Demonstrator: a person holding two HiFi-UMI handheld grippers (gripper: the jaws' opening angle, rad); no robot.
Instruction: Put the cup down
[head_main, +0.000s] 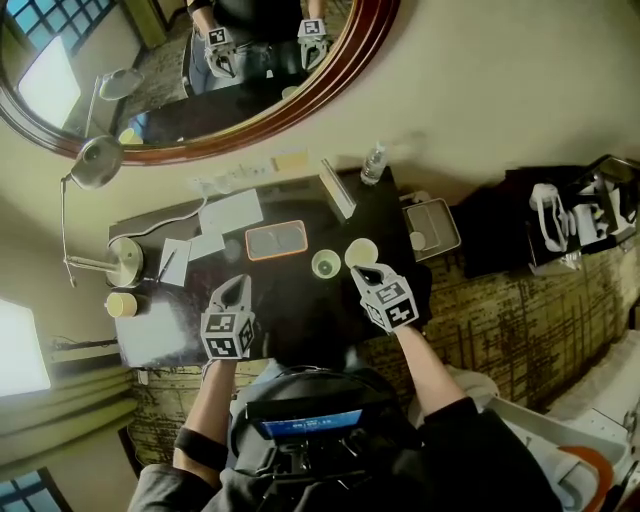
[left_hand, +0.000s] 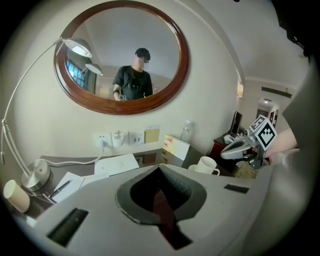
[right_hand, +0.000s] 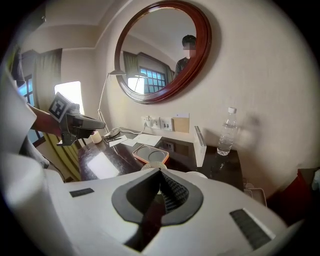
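Note:
A white cup (head_main: 326, 264) with a handle stands upright on the dark desk (head_main: 290, 320), just right of the middle, and a pale round saucer (head_main: 361, 252) lies close beside it. The left gripper view shows the cup (left_hand: 206, 165) to the right of my jaws. My left gripper (head_main: 238, 284) hovers over the desk's front left, shut and empty, well apart from the cup. My right gripper (head_main: 362, 271) is shut on nothing, its tips close to the saucer. In the right gripper view, my closed jaws hide most of the cup (right_hand: 197, 175).
An orange tray (head_main: 276, 240) with two round coasters lies behind the cup. Papers (head_main: 230, 212), a desk lamp (head_main: 125, 258) and a small paper cup (head_main: 121, 304) fill the left side. A water bottle (head_main: 372, 163) and a card stand (head_main: 337, 188) are at the back. A round mirror (head_main: 300, 95) hangs above.

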